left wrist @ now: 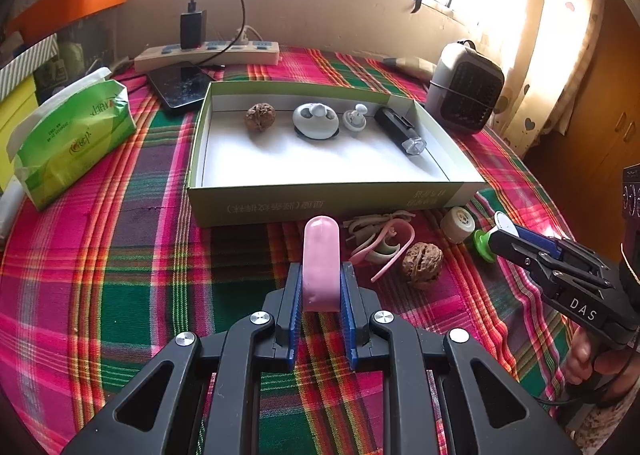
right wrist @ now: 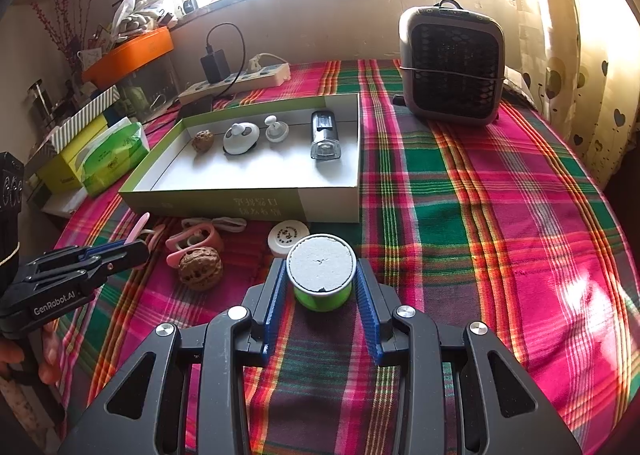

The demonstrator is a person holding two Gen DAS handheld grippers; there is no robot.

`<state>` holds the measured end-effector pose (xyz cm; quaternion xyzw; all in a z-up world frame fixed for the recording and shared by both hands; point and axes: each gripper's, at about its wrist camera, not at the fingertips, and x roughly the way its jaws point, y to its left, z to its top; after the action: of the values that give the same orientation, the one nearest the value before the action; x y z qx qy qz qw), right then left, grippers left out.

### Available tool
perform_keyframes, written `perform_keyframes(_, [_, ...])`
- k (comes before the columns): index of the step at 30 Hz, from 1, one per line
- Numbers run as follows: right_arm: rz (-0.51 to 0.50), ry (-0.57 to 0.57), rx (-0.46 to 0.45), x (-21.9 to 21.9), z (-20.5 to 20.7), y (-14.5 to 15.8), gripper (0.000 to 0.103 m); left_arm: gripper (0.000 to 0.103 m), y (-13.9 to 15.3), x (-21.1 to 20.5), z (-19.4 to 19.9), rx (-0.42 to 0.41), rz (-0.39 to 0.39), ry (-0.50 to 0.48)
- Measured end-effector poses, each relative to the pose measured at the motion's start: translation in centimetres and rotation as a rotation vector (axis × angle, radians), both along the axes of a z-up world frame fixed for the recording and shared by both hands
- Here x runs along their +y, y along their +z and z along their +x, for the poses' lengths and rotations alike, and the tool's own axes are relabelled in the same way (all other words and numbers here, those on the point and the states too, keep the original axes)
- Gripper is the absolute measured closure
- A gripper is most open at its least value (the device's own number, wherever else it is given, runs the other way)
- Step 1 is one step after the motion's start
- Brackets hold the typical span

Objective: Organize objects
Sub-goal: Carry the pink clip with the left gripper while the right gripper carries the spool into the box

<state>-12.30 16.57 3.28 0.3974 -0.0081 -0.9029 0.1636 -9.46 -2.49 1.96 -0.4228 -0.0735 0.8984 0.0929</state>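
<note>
My left gripper (left wrist: 320,279) is shut on a pink oblong case (left wrist: 321,255), held above the plaid cloth just in front of the green-sided box (left wrist: 320,203). My right gripper (right wrist: 321,275) is shut on a green spool with a grey top (right wrist: 321,269). The box holds a walnut (left wrist: 260,116), a white round gadget (left wrist: 315,120), a small white knob piece (left wrist: 354,119) and a black light (left wrist: 400,130). On the cloth in front lie a second walnut (left wrist: 423,264), pink clips (left wrist: 384,247) and a white round cap (right wrist: 287,236).
A grey heater (right wrist: 452,67) stands at the back right. A power strip (left wrist: 208,53), a phone (left wrist: 180,87) and a green tissue pack (left wrist: 72,135) sit at the back left. The table edge curves away on the right.
</note>
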Motion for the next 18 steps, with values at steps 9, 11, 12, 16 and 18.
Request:
perform_keyframes(9, [-0.013,0.011,0.027,-0.2,0.1,1.5,0.067,0.087,1.7,-0.1,0.2,0.032,0.005,-0.005])
perform_keyframes(11, [-0.015,0.015,0.036,-0.4,0.1,2.0,0.067,0.087,2.2,-0.2,0.2,0.041,0.011,-0.005])
perform_keyframes(12, [-0.017,0.018,0.04,-0.5,0.1,2.2,0.067,0.087,2.4,-0.2,0.2,0.047,0.011,-0.006])
perform_keyframes(16, [-0.035,0.033,0.05,-0.8,-0.2,3.0,0.067,0.087,3.2,-0.3,-0.2,0.065,0.006,-0.003])
perform_keyframes(18, [-0.042,0.04,0.053,-1.0,-0.4,3.4,0.067,0.087,3.5,-0.5,-0.5,0.066,0.006,0.0])
